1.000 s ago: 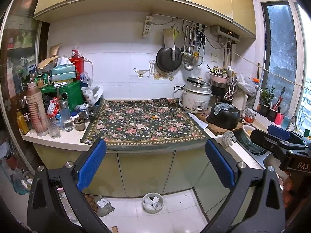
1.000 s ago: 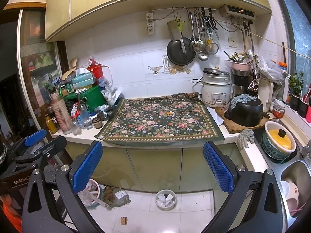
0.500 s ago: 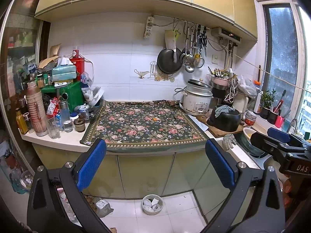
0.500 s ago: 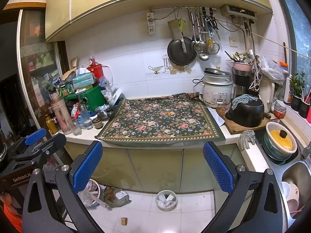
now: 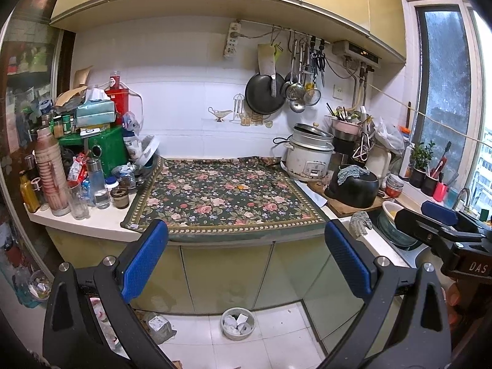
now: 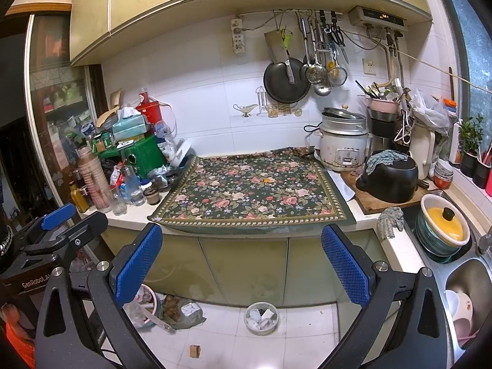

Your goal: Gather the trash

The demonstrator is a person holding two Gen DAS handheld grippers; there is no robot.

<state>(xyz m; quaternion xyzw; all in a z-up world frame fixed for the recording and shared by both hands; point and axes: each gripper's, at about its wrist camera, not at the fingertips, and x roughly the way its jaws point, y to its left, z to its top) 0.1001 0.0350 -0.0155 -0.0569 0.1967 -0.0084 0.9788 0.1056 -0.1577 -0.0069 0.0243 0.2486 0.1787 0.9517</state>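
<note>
While both grippers, left (image 5: 246, 258) and right (image 6: 241, 256), hang spread and empty, the likeliest trash is an orange scrap (image 6: 268, 180) mid-frame on the flowered cloth (image 6: 246, 196). Lower one gripper straight over it and pinch lightly, so the cloth isn't caught too.

Both fisheye views are showing an evenly lit kitchen, with the white tiled wall (image 5: 184, 110) reading brightest. Cool daylight is coming through the tall window (image 5: 446, 92) at the right, and its far strip is blowing out to white. The yellow upper cabinets (image 6: 215, 6) are casting shade beneath them. Straight lines are bowing strongly toward the dark, vignetted corners. The blue-padded black gripper fingers (image 6: 136, 264) in the foreground are looking sharp.
</note>
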